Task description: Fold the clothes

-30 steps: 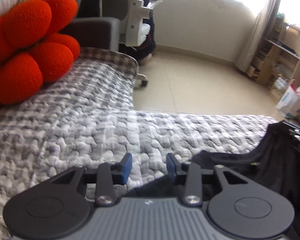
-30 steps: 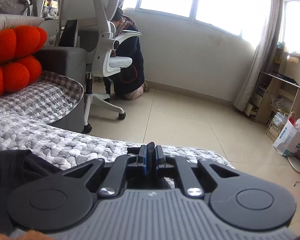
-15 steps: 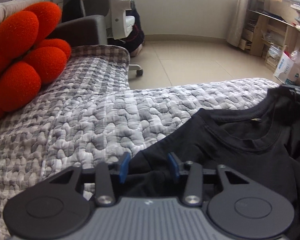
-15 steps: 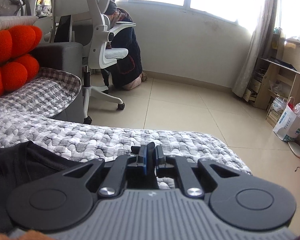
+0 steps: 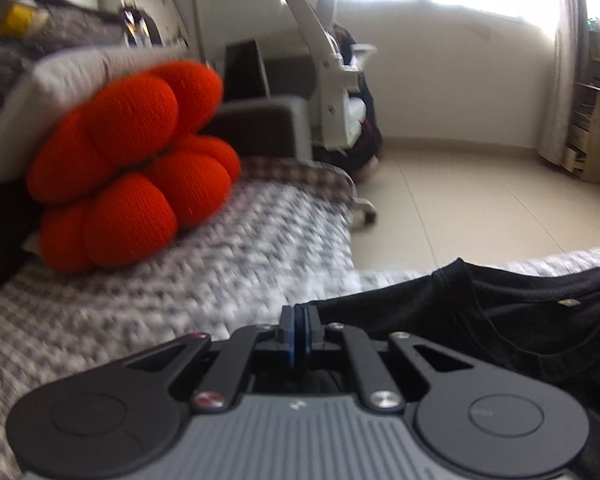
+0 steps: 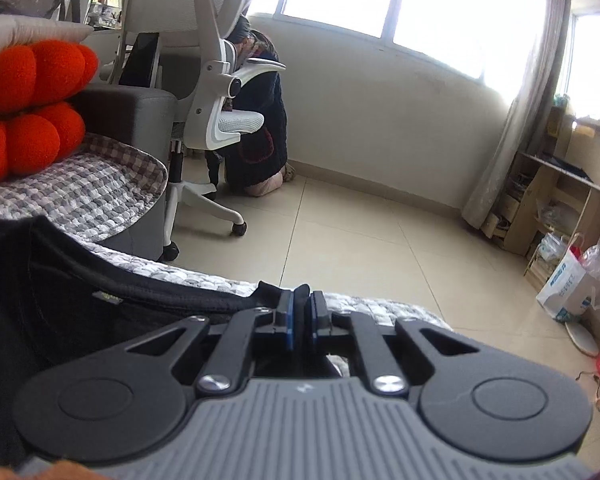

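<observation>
No writing is readable. Both the left gripper [image 5: 299, 334] and right gripper [image 6: 301, 318] pinch the black knit T-shirt [image 5: 500, 320] over a nubby grey blanket [image 5: 180, 280].

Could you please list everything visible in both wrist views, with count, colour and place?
T-shirt: one, black, on the quilt, between both grippers.
Quilt: one, grey-white, covering the sofa.
Knot cushion: one, orange-red, far left.
Office chair: one, white, on the floor beyond the sofa.
Shopping bag: one, white, right, by the shelves.
Left gripper: one, black, shut on the T-shirt.
Right gripper: one, black, shut on the T-shirt.
</observation>
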Motion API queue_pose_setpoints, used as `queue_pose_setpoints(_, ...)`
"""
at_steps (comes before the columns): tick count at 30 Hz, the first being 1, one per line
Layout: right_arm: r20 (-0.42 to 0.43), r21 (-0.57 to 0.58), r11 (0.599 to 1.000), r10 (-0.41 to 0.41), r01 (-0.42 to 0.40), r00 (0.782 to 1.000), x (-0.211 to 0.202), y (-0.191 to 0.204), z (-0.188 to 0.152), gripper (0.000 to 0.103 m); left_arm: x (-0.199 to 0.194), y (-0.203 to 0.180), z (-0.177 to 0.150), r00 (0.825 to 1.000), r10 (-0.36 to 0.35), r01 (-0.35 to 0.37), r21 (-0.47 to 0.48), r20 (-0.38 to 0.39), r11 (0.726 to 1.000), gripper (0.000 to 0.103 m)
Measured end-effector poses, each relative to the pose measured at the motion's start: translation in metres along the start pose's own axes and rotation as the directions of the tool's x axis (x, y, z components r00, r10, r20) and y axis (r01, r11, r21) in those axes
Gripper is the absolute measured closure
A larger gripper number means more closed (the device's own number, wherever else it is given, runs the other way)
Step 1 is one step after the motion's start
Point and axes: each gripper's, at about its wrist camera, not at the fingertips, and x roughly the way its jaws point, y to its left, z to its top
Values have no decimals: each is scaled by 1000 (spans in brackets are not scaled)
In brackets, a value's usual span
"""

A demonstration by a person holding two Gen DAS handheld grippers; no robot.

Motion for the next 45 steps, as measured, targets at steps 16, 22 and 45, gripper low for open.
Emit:
queue_pose_setpoints(16,-83,-108,994,-7,-2,997,80,31,6,95,90,-16,-3,992,103,-100,48,-74,994,98)
queue_pose_setpoints(22,-178,-119,993,8,-30,984,90,33,6,89,93,-25,-6,986,133,-123,100,-100,987,97)
queue_pose_setpoints(45,-203,48,996,78,-69,976,-21,7,23,57,-18,-18,-19,971,58,-58,7,-233,998,51)
